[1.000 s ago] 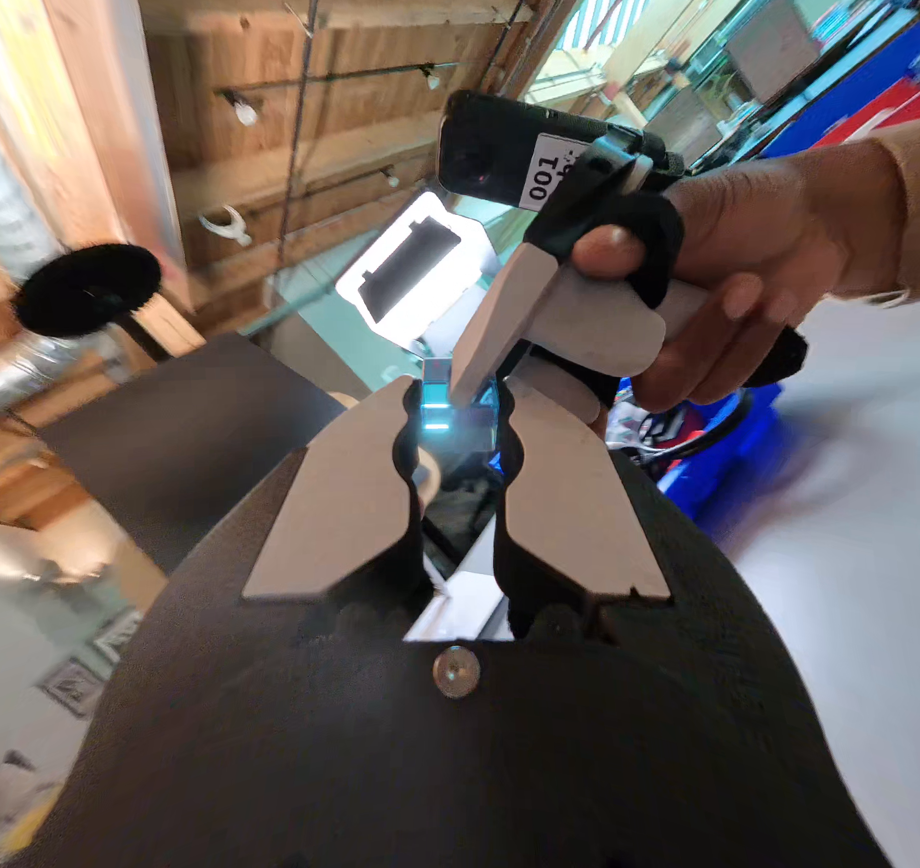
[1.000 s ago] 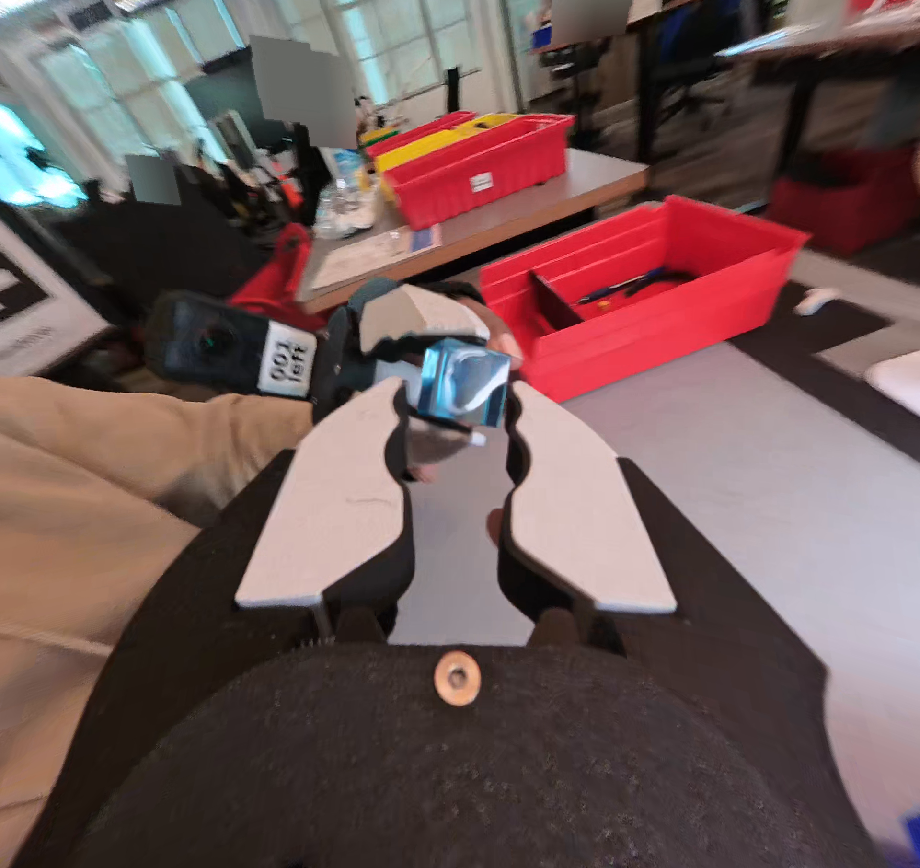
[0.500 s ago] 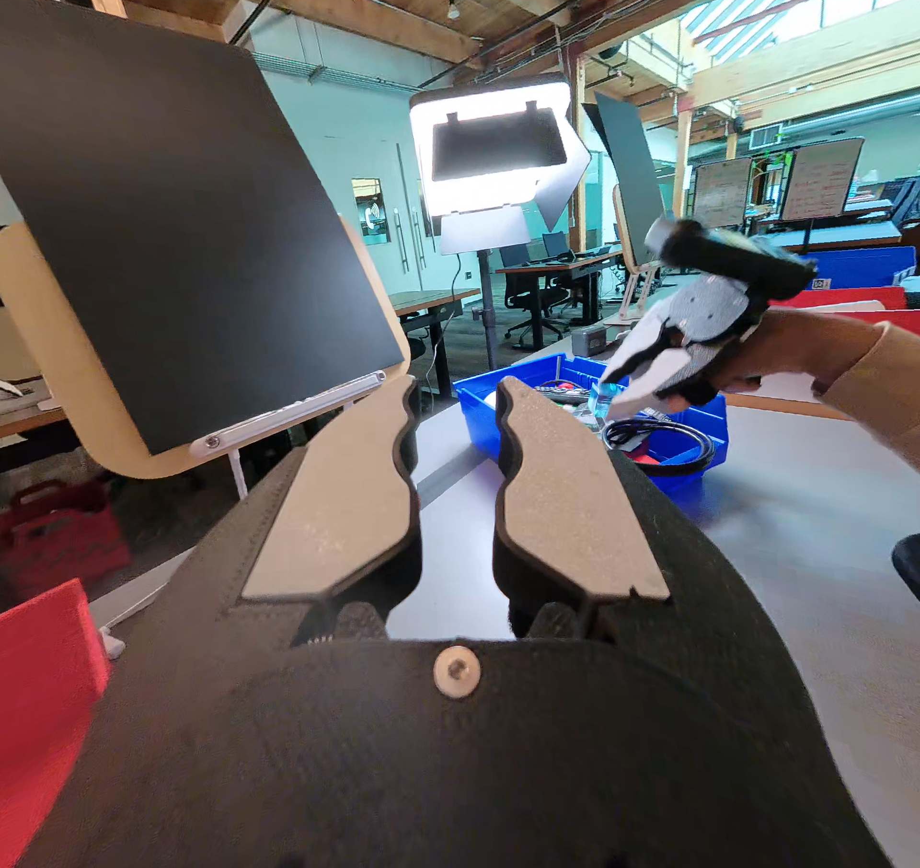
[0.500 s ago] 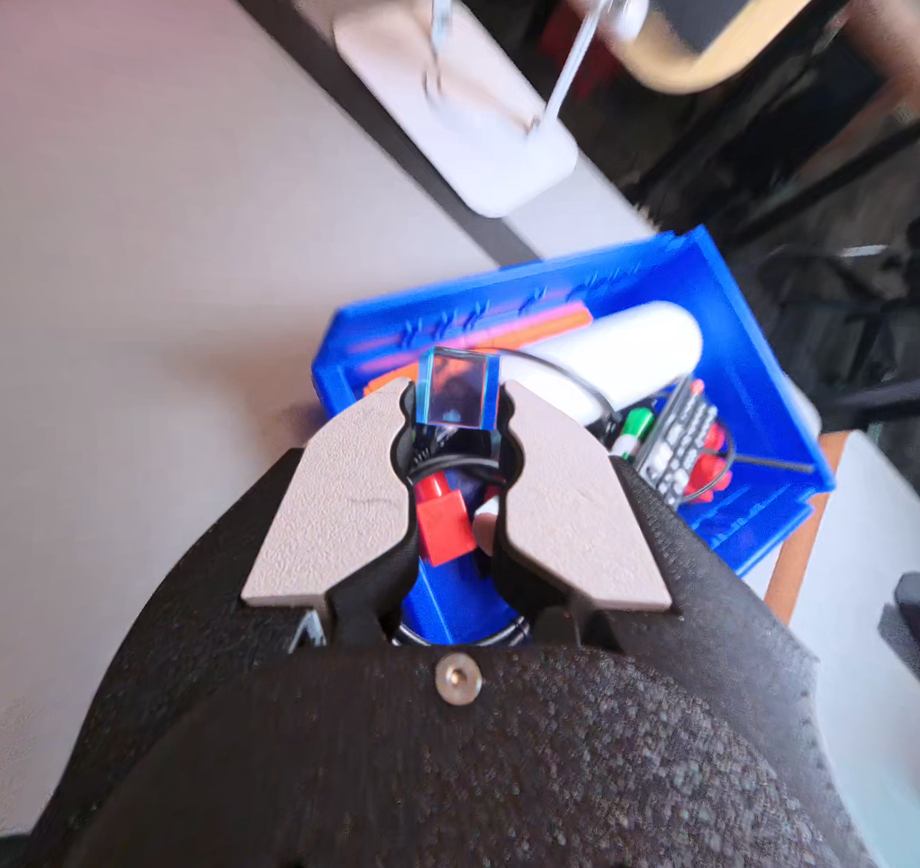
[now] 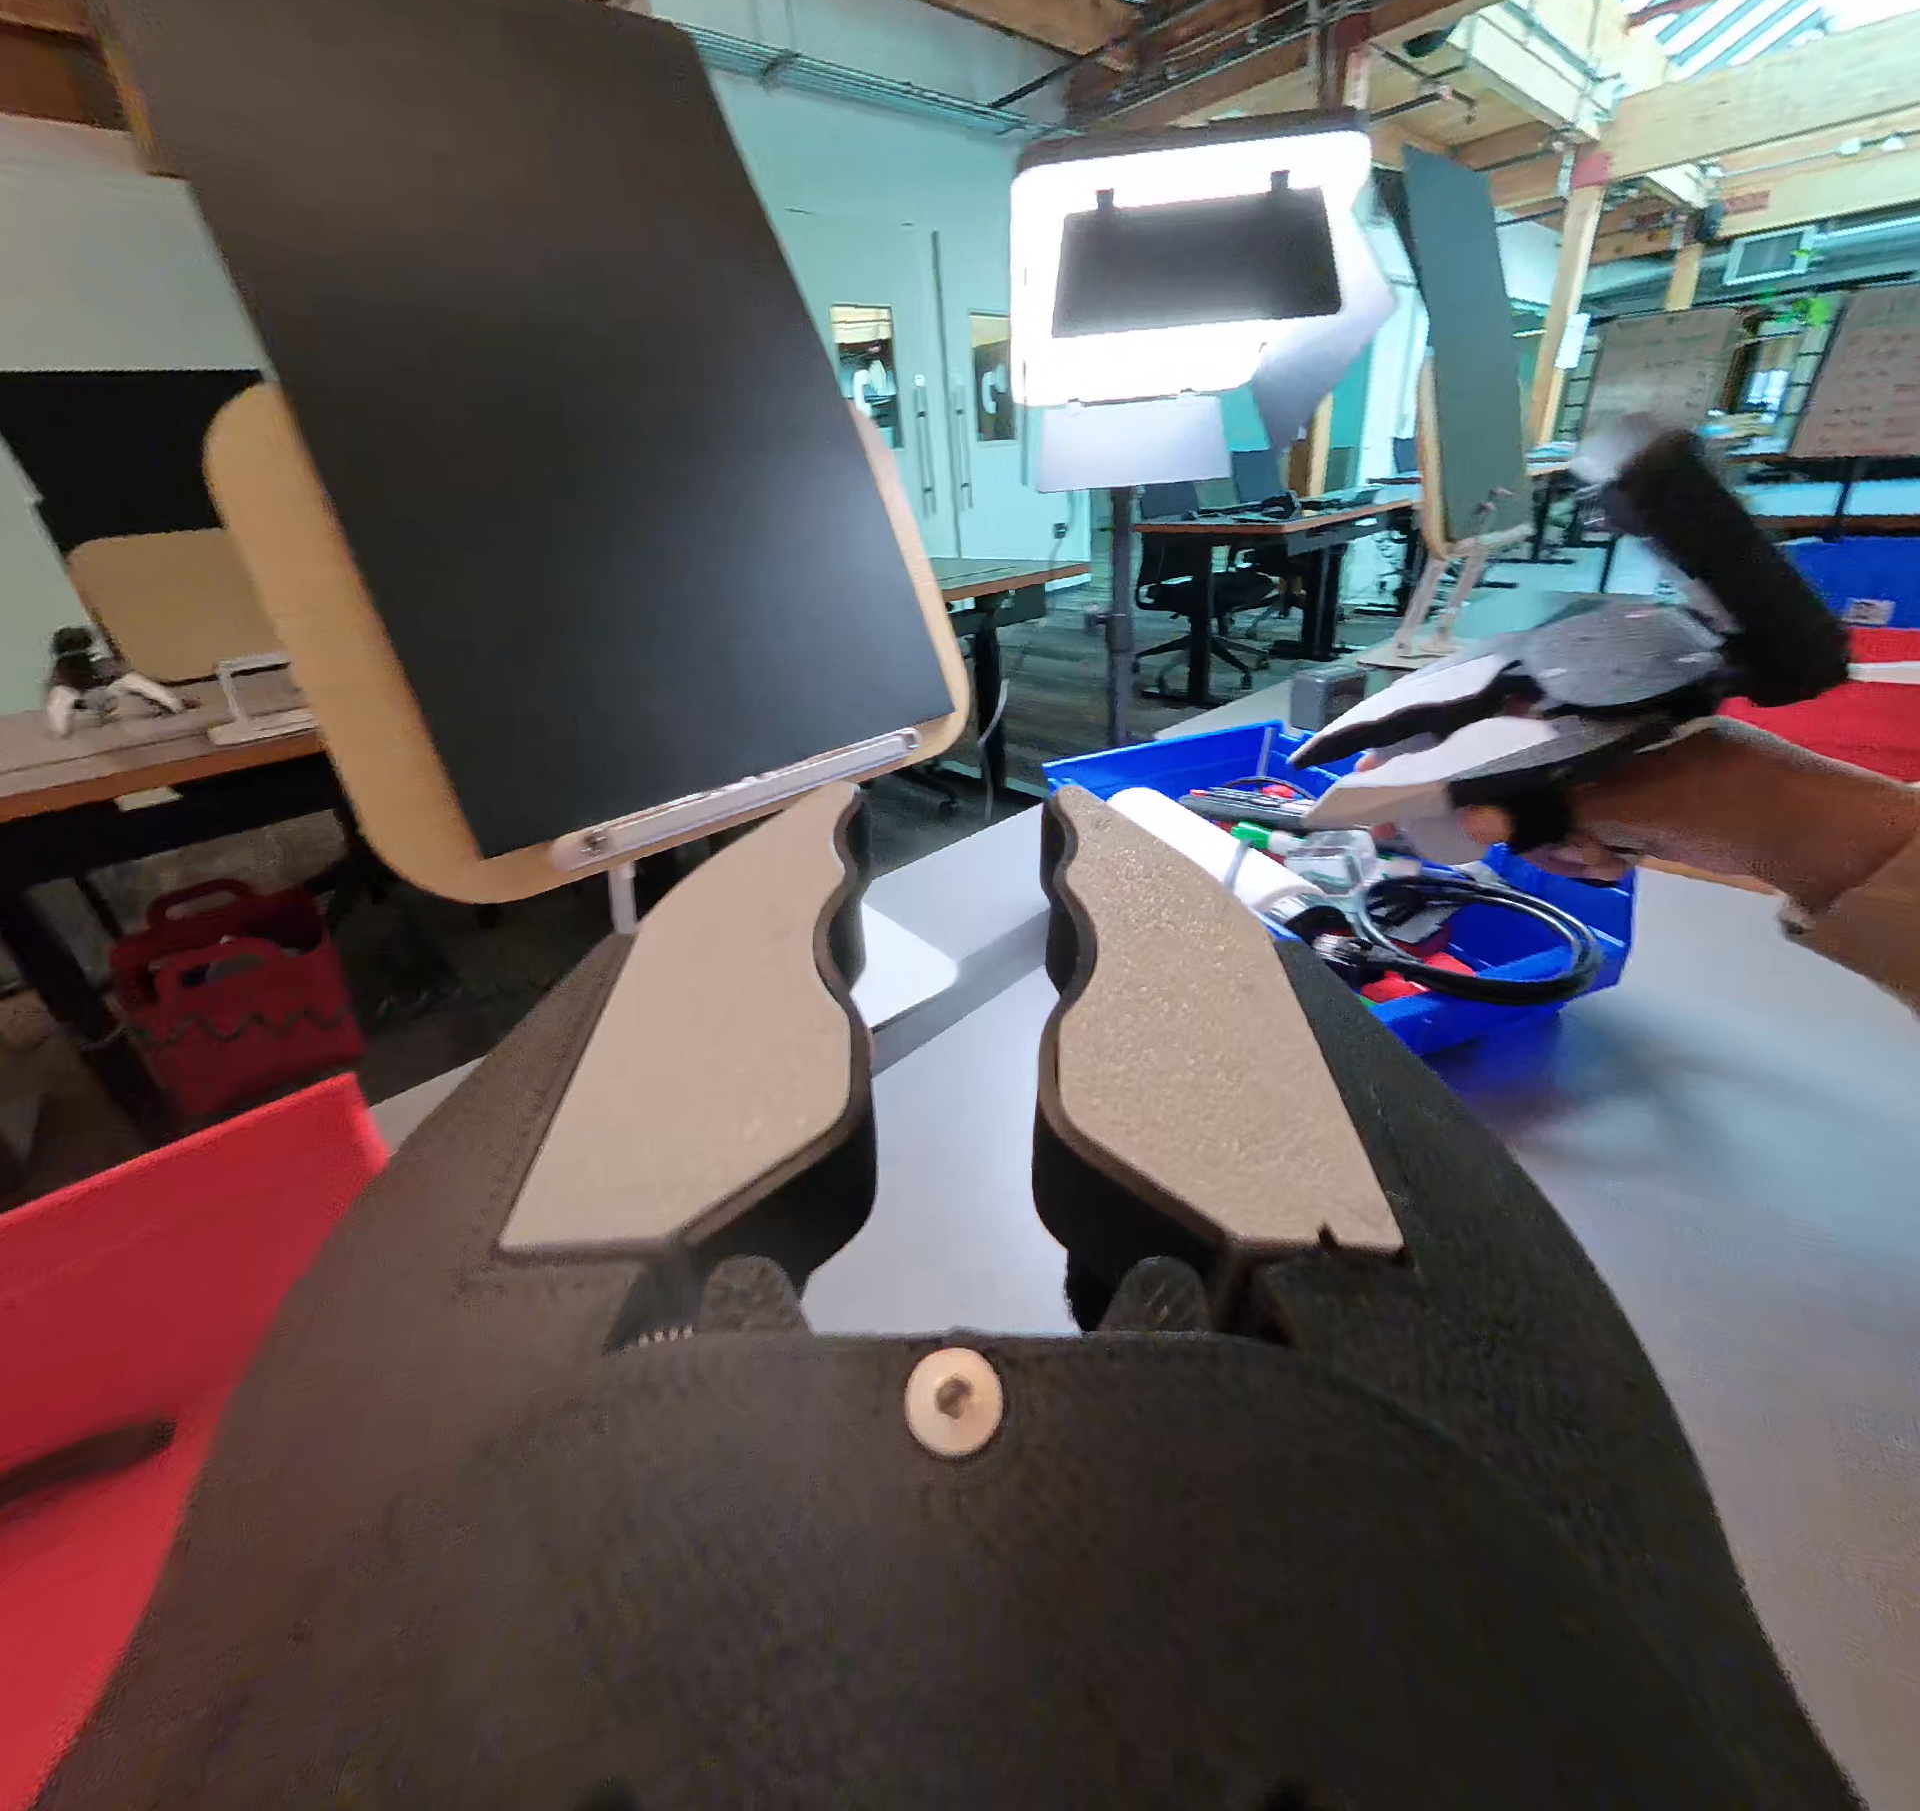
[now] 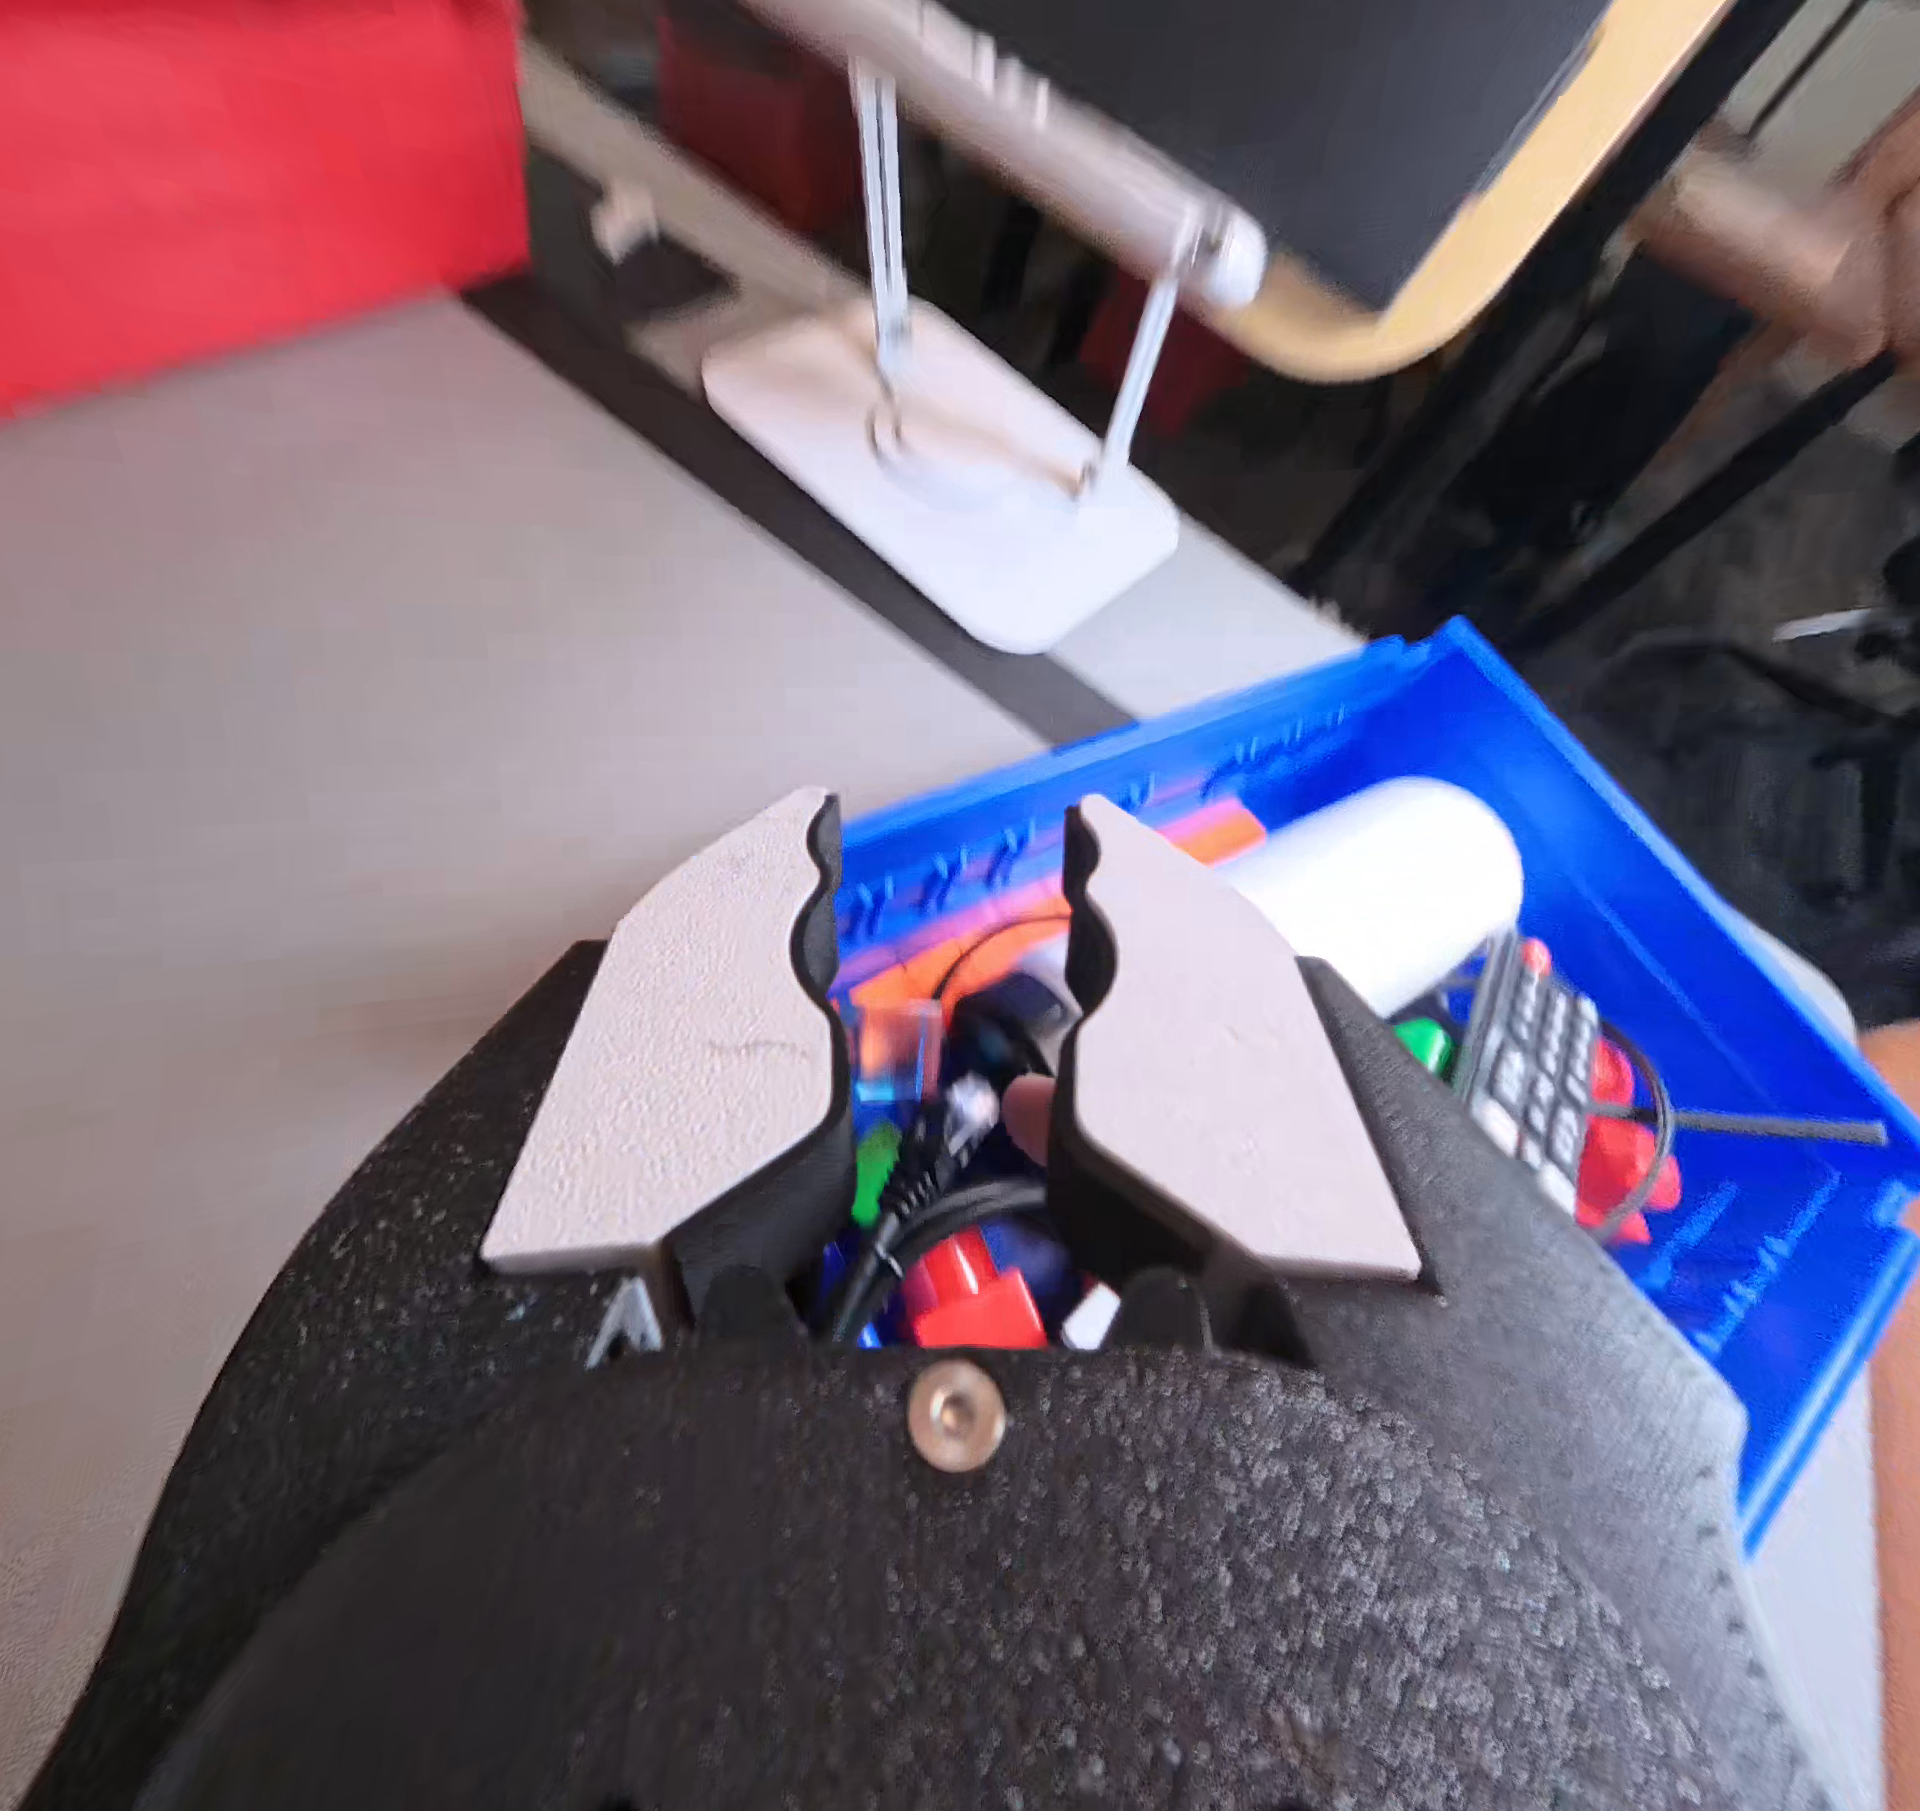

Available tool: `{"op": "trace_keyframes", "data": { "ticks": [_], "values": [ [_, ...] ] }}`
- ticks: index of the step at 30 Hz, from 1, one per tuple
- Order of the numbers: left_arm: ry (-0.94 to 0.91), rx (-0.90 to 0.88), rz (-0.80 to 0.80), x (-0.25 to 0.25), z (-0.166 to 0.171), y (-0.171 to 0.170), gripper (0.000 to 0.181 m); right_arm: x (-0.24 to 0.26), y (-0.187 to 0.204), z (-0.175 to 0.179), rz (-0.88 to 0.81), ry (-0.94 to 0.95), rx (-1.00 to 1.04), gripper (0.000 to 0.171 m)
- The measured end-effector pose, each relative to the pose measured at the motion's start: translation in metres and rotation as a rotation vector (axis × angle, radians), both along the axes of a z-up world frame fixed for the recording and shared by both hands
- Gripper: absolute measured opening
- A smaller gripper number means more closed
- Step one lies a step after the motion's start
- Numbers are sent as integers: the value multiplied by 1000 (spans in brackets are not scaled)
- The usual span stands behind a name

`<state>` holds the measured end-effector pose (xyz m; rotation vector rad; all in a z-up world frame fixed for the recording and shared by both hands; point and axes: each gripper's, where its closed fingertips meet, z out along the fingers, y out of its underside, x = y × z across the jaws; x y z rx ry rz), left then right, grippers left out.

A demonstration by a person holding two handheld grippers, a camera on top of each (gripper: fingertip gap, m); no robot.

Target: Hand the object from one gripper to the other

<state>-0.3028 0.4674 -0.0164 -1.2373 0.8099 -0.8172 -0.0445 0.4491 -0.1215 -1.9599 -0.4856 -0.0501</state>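
Both the left gripper (image 5: 948,826) and right gripper (image 6: 951,831) jaws apart, empty; clear cube (image 6: 902,1042) in blue bin (image 6: 1621,888); no legible writing

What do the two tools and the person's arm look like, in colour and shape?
The left tool and the right tool look alike: a rough black body, two flat grey fingers with wavy black inner edges, and one silver screw in the middle. The arm wears a beige sleeve.
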Motion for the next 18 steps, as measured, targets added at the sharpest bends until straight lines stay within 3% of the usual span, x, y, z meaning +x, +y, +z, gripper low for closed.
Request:
{"op": "trace_keyframes", "data": {
  "ticks": [4, 8, 11, 13, 18],
  "values": [
    [27, -37, 100, -36, 8, 27, 34, -25, -12, 54, 78, 164, 186, 42],
    [105, -134, 229, -90, 4, 71, 37, -53, -21, 73, 147, 181, 259, 48],
    [287, -217, 342, -129, -22, 117, 42, -78, -26, 59, 201, 165, 247, 35],
    [430, -273, 397, -149, -45, 147, 40, -96, -37, 41, 261, 154, 234, 3],
    [835, -424, 453, -176, -116, 209, 39, -132, -69, -17, 376, 252, 141, 0]
  ]
}}
